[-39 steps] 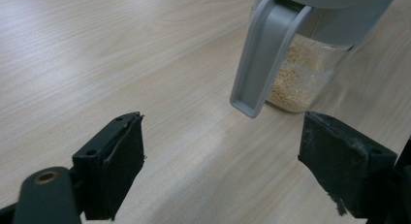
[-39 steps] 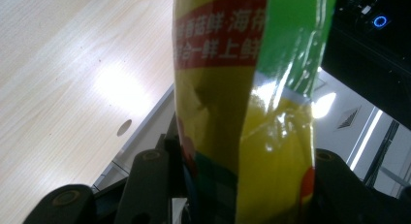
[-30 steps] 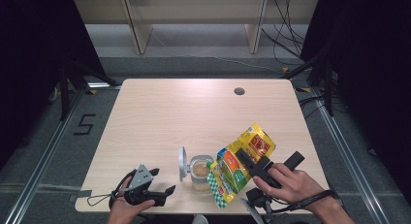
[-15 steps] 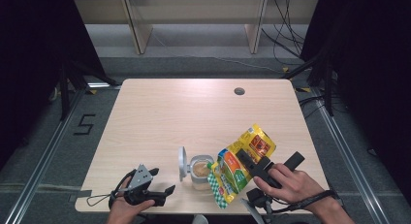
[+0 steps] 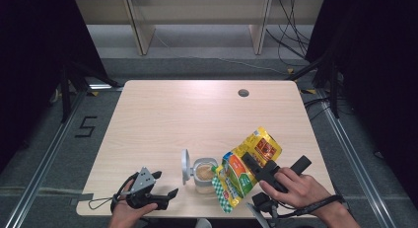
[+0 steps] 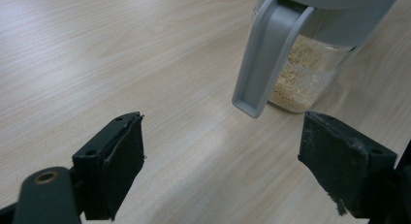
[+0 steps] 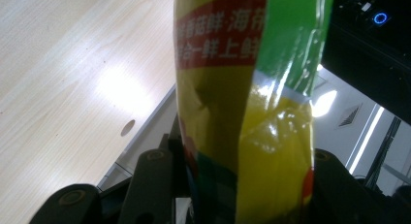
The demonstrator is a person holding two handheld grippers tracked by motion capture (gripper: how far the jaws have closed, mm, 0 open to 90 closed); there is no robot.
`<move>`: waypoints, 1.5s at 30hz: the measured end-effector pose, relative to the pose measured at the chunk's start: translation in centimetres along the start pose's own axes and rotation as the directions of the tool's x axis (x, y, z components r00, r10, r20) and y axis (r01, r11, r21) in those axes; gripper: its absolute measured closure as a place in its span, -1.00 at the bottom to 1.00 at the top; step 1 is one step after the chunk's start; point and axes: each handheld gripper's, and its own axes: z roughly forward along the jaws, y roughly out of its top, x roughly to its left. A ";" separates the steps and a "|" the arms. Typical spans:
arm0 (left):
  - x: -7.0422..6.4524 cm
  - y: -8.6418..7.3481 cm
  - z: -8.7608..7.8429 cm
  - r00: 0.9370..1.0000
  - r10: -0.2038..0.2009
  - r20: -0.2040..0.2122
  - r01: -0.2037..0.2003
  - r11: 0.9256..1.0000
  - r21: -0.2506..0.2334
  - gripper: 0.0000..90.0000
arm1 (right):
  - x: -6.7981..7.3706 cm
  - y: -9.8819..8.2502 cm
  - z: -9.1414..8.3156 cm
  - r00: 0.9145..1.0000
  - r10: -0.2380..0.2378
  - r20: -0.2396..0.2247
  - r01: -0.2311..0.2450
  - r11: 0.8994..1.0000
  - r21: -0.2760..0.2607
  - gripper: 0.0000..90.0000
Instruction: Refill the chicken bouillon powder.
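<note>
My two hand-held grippers are black with matte jaws, the left gripper [image 5: 170,194] carrying a grey three-cornered plate [image 5: 143,178] and a thin looped cable [image 5: 101,203].

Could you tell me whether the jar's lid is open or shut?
Open: the grey flip lid stands swung aside from the jar, exposing tan granules inside.

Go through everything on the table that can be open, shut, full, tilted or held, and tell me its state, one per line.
Jar: upright on the table, part filled with tan granules.
Jar lid: flipped open, standing up at the jar's side.
Pouch: held off the table, tilted toward the jar's mouth.
Right gripper: shut on the pouch.
Left gripper: open, nothing between its jaws, near the jar.
</note>
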 end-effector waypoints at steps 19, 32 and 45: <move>0.0 0.0 0.0 1.000 0.002 -0.004 -0.002 1.000 0.001 -0.65 | 0.3 0.0 -0.3 1.000 0.019 -0.005 -0.019 1.000 0.012 0.43; 0.0 0.0 0.0 1.000 -0.002 0.002 0.002 1.000 -0.002 -0.65 | 0.6 0.3 -0.5 0.999 0.022 0.032 -0.022 1.000 -0.008 0.44; 0.0 0.0 0.0 1.000 0.000 -0.004 0.000 1.000 0.001 -0.65 | 0.7 0.1 -0.8 0.999 0.025 0.027 -0.025 1.000 -0.002 0.45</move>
